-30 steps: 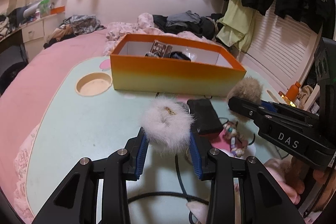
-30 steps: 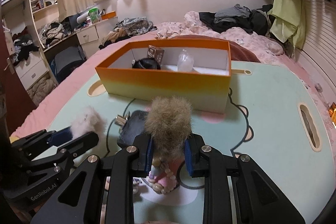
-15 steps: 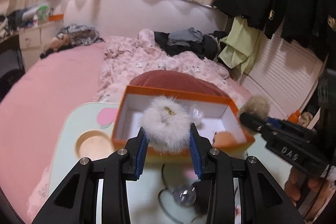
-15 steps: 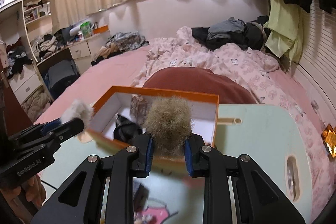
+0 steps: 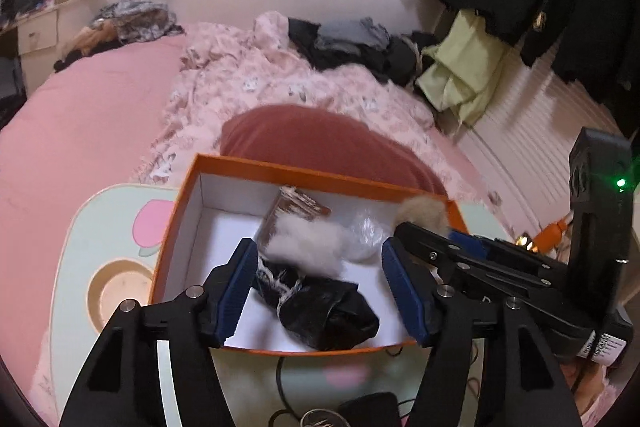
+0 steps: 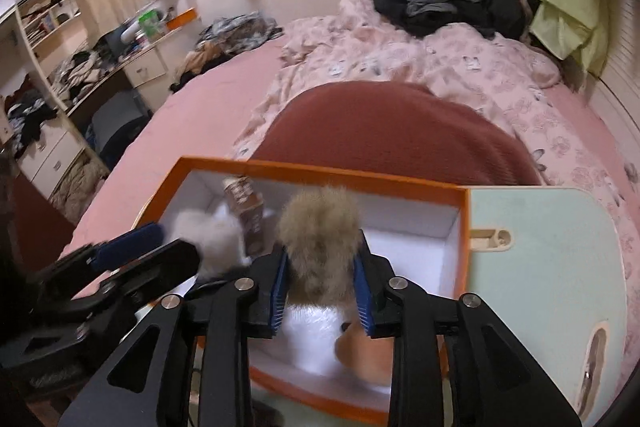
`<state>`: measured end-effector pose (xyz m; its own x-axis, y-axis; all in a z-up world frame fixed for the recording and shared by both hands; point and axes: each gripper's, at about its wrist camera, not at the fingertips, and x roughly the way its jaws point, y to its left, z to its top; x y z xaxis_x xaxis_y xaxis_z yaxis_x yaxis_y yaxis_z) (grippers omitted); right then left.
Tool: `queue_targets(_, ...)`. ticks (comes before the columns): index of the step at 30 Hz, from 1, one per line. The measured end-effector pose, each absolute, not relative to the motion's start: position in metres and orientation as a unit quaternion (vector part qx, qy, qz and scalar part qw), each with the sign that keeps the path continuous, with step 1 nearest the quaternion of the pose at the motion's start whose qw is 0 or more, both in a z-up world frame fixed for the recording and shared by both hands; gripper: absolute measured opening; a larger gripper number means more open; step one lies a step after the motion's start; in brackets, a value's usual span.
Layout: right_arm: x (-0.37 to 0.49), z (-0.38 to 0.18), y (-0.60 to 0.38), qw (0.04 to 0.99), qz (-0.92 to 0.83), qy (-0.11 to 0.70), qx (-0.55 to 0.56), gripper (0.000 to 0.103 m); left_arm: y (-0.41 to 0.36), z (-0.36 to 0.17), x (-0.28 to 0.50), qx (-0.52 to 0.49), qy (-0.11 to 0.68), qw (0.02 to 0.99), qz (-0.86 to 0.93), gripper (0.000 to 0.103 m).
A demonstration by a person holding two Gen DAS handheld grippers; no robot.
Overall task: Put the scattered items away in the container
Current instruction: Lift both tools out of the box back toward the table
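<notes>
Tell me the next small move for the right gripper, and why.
Probably let its jaws finish opening. The right gripper sits over the orange box with the brown pompom between its opening pads, so it should drop inside, beside the white pompom the left gripper just released.

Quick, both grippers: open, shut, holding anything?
Left gripper: opening, white pom-pom released over the orange box.
Right gripper: opening, brown pom-pom between its pads.

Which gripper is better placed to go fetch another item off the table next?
Left. Its gripper is opening and the white pompom has left it, inside the orange box. The right gripper has the brown pompom between its opening jaws.
</notes>
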<state>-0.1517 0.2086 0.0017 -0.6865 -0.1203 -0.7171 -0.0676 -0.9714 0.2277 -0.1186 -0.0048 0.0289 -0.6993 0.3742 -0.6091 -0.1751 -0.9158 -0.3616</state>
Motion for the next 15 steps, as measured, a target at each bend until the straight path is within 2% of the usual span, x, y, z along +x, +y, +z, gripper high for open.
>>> queue_targets(3, -0.14, 0.011, 0.217, 0.006, -0.917, -0.133, 0.375, 0.034, -0.013, 0.036, -0.109, -0.341, -0.157, 0.153, 0.914, 0.074)
queue_targets(5, -0.13, 0.019, 0.223, 0.011, -0.922, -0.141, 0.36, 0.047, -0.018, 0.04, -0.104, -0.334, -0.167, 0.151, 0.915, 0.076)
queue_targets(7, -0.123, 0.026, 0.226, 0.005, -0.927, -0.142, 0.346, 0.053, -0.021, 0.045, -0.099, -0.33, -0.163, 0.147, 0.918, 0.076)
queue_targets(12, -0.083, 0.043, 0.224, 0.002, -0.937, -0.13, 0.325, 0.053, -0.022, 0.047, -0.072, -0.338, -0.121, 0.138, 0.923, 0.077)
queue_targets(15, -0.053, 0.039, 0.213, -0.021, -0.94, -0.088, 0.327, 0.053, -0.029, 0.033, -0.045, -0.356, -0.139, 0.159, 0.91, 0.077)
